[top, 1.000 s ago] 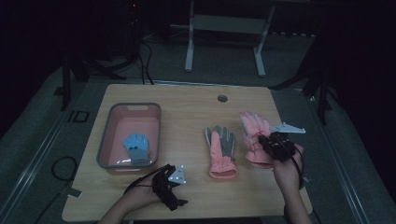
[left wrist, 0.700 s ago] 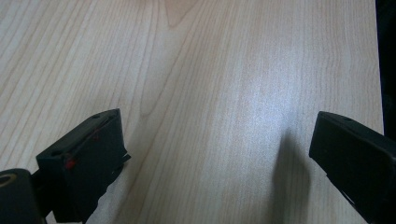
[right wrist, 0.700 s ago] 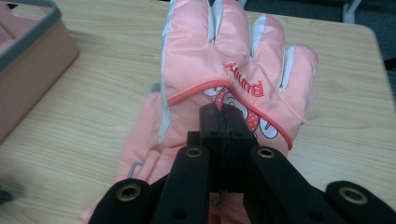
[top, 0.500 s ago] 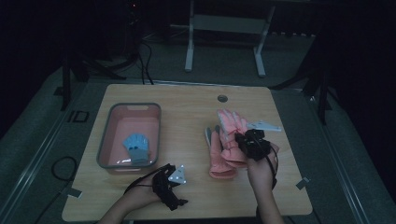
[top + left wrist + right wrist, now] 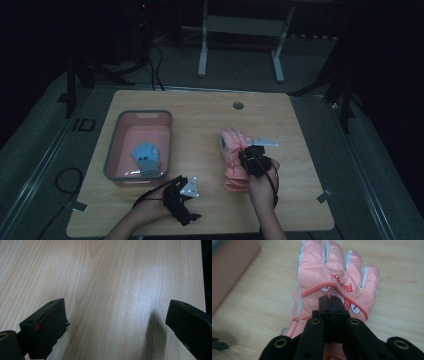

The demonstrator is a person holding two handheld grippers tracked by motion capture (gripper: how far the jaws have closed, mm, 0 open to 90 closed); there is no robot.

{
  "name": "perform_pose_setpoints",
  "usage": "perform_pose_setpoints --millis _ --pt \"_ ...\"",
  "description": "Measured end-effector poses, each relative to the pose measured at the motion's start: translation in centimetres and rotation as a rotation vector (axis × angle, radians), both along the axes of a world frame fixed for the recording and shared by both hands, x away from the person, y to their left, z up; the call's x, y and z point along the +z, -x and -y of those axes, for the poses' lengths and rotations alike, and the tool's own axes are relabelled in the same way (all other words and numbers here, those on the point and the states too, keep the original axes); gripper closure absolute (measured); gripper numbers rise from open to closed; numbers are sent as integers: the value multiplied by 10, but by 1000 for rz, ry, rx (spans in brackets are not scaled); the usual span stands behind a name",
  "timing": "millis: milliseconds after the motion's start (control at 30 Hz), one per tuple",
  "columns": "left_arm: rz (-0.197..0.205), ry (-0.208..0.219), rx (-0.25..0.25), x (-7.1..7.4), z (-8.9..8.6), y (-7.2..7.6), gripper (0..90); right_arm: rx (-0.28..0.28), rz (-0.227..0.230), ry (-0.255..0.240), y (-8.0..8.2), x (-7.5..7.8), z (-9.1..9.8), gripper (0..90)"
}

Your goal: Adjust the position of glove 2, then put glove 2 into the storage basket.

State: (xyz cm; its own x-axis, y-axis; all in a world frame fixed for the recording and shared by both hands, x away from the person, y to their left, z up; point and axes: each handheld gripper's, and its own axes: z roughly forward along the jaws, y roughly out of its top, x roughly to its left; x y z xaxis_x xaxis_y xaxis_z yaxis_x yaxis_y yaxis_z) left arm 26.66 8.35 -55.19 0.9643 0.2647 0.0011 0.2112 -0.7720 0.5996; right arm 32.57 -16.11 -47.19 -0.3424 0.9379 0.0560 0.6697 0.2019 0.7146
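Wooden table (image 5: 200, 107) carries a pink tray (image 5: 112, 157) and pink gloves (image 5: 232, 165)

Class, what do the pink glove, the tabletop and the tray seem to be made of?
Pink glove: smooth, slightly shiny synthetic fabric, probably nylon, with stitched seams and printed lettering. Tabletop: pale wood or wood-look laminate, with visible grain and a soft sheen. Tray: likely moulded plastic, with a grey rim and pink inside.

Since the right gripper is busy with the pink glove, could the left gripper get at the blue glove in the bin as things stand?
Probably yes: the left gripper is open, holds nothing, and sits just beside the open-topped bin where the blue glove lies uncovered.
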Motion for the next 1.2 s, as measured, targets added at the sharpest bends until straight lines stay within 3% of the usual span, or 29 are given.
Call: perform_pose_setpoints --millis 133,300,467,500,600,700,867,933,1000,1100,1200 --pt "1 -4 1 0 0 0 37 6 -27 -3 -4 -16 -2 871" --pt "4 -8 3 0 1 0 37 25 -24 -25 -4 -17 0 819" --pt "0 -9 11 -1 1 -1 37 92 14 -40 -2 -4 8 527" --pt "0 -9 11 -1 1 -1 38 92 14 -40 -2 -4 8 527" --pt "-4 -10 26 -1 1 -2 38 147 80 -56 0 7 18 341" --pt "-9 -22 50 -1 2 -3 44 227 82 -53 -2 13 28 131" --pt "-15 5 110 7 6 0 47 350 82 -115 -5 20 52 143" --pt "-22 22 154 16 7 -2 48 398 117 -75 -7 22 61 137" --pt "-26 49 194 26 9 -2 52 380 147 -29 -9 23 72 140" --pt "-6 75 220 44 14 -3 52 392 113 0 -13 25 85 141" --pt "-12 123 222 64 21 -8 52 408 81 26 -15 25 93 137"
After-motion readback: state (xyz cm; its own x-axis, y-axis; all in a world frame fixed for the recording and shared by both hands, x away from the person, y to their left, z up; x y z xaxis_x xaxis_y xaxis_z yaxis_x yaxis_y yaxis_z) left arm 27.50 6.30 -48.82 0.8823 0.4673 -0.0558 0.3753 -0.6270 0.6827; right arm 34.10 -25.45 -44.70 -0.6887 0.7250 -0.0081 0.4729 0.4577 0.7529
